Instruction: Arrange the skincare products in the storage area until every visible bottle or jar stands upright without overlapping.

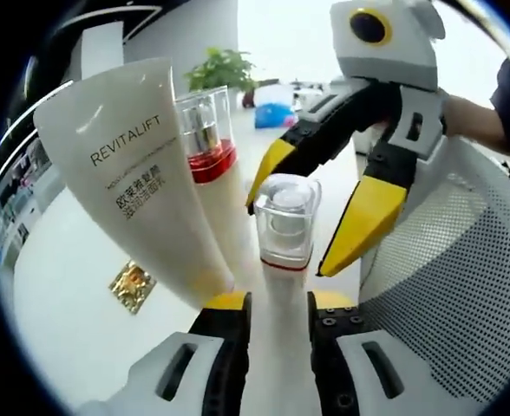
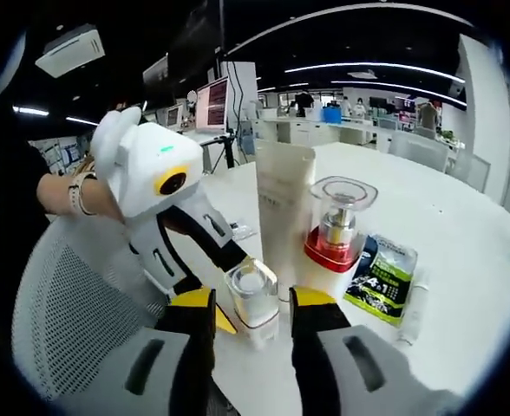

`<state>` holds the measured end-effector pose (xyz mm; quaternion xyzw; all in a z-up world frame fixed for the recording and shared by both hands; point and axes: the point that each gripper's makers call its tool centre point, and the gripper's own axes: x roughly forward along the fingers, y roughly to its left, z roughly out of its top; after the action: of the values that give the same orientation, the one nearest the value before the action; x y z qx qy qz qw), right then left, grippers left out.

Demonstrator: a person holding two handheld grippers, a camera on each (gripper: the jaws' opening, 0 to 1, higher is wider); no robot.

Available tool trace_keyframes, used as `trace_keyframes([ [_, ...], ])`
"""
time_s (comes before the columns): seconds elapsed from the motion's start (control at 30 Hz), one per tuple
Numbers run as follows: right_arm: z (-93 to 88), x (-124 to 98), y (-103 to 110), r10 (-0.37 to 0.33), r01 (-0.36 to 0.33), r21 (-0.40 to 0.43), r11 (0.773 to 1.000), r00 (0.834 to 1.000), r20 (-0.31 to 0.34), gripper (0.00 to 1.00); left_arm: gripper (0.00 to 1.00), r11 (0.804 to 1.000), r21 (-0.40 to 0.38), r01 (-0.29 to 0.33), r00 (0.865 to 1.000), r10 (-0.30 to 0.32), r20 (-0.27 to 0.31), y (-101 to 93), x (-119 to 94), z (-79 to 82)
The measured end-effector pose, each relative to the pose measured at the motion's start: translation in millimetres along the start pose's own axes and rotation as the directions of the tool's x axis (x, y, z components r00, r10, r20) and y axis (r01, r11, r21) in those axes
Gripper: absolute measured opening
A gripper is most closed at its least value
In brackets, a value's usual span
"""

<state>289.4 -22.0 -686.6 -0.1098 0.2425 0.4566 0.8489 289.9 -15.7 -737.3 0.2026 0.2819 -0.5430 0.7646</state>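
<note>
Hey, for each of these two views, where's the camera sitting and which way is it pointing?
Left gripper view: rides the left gripper, facing the small clear-capped bottle, REVITALIFT tube and right gripper; a forearm shows.
Right gripper view: rides the right gripper, facing the opposite way; a wrist shows.
Shared: bottle, tube, red-collared pump bottle, mesh basket.

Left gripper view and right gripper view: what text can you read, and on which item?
"REVITALIFT": on the white tube.
Chinese characters and a small line beneath it on the tube: too blurred to quote.
"4" and "1": on the green sachet; its other print is too small.
Bottles: no text readable.
</note>
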Motion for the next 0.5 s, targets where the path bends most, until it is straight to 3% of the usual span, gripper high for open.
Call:
trace_keyframes([
  [0.2,-25.2,-4,-4,-0.008,0.004,-0.031,1.000,0.992,-0.129,0.33,0.19,1.000,-0.020,-0.010,1.000,0.010,-0.019,-1.9,-3,-1.0],
  [0.5,-39.3,2,-1,0.032,-0.030,0.010,0.999,0.977,-0.211,0.22,0.14,0.998,-0.061,-0.014,0.999,0.012,-0.033,-7.2,-4,0.7],
])
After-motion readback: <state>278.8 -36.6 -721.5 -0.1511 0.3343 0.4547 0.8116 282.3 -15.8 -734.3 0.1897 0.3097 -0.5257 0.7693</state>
